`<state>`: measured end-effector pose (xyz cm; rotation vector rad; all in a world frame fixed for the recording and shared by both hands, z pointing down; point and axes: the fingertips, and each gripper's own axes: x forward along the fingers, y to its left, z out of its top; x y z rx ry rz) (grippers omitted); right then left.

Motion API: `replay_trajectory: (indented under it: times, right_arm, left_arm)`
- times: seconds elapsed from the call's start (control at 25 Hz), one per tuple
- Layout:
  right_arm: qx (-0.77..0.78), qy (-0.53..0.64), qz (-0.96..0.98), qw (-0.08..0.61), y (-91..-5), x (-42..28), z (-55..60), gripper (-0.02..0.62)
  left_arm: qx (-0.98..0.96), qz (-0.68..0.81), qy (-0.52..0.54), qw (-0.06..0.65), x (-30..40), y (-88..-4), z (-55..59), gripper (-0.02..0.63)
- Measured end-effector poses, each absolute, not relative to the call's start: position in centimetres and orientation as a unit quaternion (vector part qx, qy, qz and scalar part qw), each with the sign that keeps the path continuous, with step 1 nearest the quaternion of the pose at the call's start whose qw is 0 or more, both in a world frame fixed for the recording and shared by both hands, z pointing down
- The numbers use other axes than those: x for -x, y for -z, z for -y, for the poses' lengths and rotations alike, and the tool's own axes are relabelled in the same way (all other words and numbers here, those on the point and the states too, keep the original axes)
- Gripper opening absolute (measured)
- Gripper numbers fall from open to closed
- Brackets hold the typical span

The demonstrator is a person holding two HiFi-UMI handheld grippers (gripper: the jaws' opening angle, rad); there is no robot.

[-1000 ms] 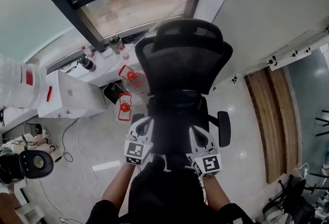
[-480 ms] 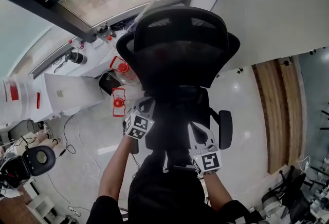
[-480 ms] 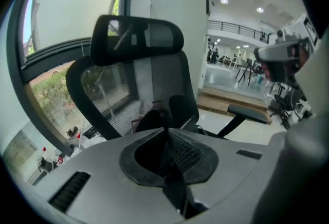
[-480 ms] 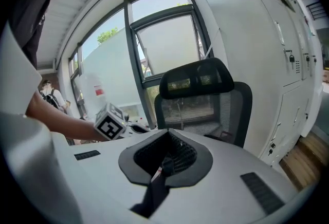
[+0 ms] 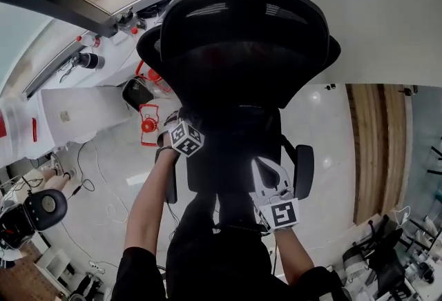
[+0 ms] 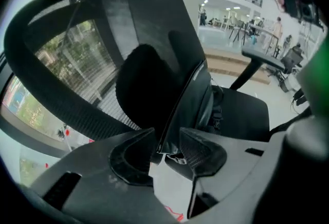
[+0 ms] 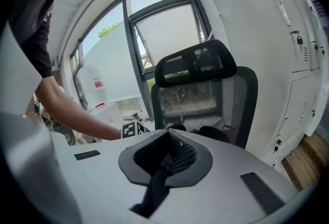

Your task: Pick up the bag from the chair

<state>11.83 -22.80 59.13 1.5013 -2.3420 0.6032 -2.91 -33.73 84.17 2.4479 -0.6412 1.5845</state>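
Left claw, lately shut, now gapes astride an edge of the glossy black bag, frame centre; right claw stays pinched together. Grasp judged pending.

Three views, one chair
Head view looks steeply down on it; left gripper view faces it close up, right gripper view from farther off

Black office chair, dark bag on seat

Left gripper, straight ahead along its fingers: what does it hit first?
Probably the black bag on the chair: its edge stands in the gap of the open left gripper. Contact unclear. Mesh backrest lies behind.
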Motion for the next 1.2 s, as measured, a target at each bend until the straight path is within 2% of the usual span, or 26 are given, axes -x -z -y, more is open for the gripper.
replay_trajectory:
  times: [0.12,0.32,0.44,0.72,0.8,0.92,0.96,1.0,1.08,1.2]
  right_arm:
    - [-0.519,-0.217,0.812,0.155,-60.1,-12.0,22.8,-0.002]
    - [-0.514,-0.226,0.810,0.168,-61.5,-12.4,22.0,-0.002]
    - [-0.507,-0.218,0.809,0.200,-62.5,-12.5,22.1,-0.002]
    - [-0.476,-0.210,0.815,0.253,-66.7,-13.2,25.0,-0.001]
    - [-0.443,-0.205,0.820,0.299,-69.3,-13.5,25.6,0.000]
    - [-0.384,-0.177,0.807,0.412,-74.3,-14.5,26.1,0.002]
    - [-0.365,-0.153,0.797,0.457,-76.0,-15.1,26.3,0.028]
    - [-0.344,-0.125,0.784,0.502,-77.6,-15.7,26.5,0.099]
    - [-0.296,-0.075,0.756,0.579,-80.5,-16.8,26.8,0.144]
    - [-0.248,-0.053,0.741,0.622,-83.6,-17.3,27.4,0.197]
  left_arm:
    - [-0.804,0.207,-0.553,0.063,3.4,-86.9,34.1,0.149]
    - [-0.802,0.191,-0.561,0.076,2.9,-88.6,34.0,0.155]
    - [-0.802,0.171,-0.569,0.062,2.6,-89.3,33.1,0.150]
    - [-0.795,0.124,-0.593,0.017,3.3,-89.9,31.2,0.099]
    - [-0.795,0.121,-0.594,0.014,3.4,-89.9,31.0,0.087]
    - [-0.799,0.111,-0.591,0.017,3.2,-89.7,30.3,0.071]
    - [-0.799,0.108,-0.591,0.014,3.1,-89.7,30.1,0.067]
    - [-0.800,0.106,-0.590,0.011,3.1,-89.7,30.0,0.063]
    - [-0.801,0.107,-0.589,0.004,3.2,-89.8,30.0,0.058]
    - [-0.805,0.101,-0.584,0.010,3.1,-89.6,29.6,0.054]
